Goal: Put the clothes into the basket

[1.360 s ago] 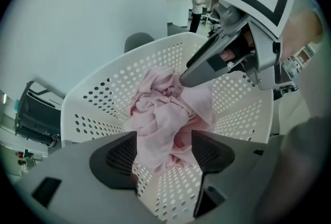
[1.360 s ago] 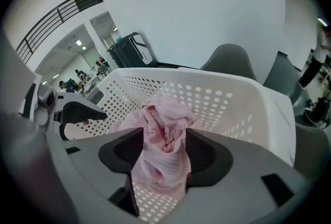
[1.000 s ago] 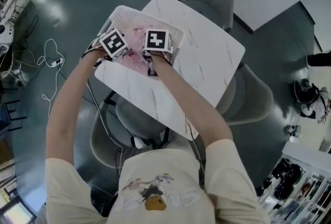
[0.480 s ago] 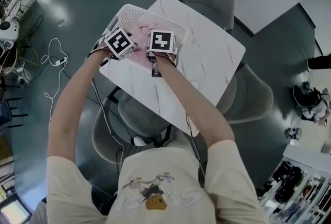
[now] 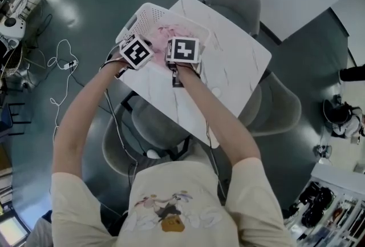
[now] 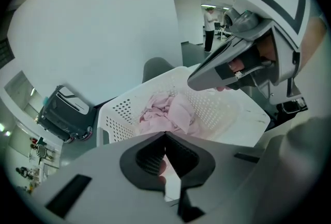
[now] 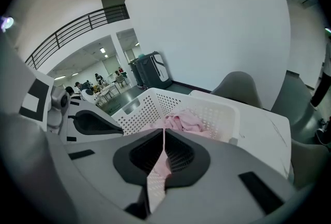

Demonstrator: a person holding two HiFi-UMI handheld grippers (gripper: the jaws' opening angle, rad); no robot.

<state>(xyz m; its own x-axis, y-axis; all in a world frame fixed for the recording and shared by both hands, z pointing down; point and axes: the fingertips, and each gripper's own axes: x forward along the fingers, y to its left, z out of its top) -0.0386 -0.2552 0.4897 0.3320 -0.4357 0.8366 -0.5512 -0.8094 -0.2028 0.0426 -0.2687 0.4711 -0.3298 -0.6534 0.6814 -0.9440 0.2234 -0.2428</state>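
A white perforated basket (image 5: 149, 11) stands on the far left corner of the marble table (image 5: 228, 69), with pink cloth (image 5: 171, 32) bunched inside. Both grippers hang side by side over its near rim. My left gripper (image 5: 140, 46) has its jaws closing to shut (image 6: 165, 135), with a bit of pink showing just behind the tips. My right gripper (image 5: 183, 49) is closing too, and a strip of the pink cloth (image 7: 158, 176) is pinched between its jaws (image 7: 164, 132). The rest of the cloth (image 6: 170, 112) lies heaped in the basket (image 7: 217, 112).
Grey chairs surround the table: one at the far side (image 5: 236, 0), one on the right (image 5: 279, 106), one under the near edge (image 5: 154, 126). Cables (image 5: 57, 57) trail over the dark floor on the left. The table's right half is bare marble.
Both grippers have drawn back a little toward the basket's near rim, still side by side. The head view has shifted slightly.
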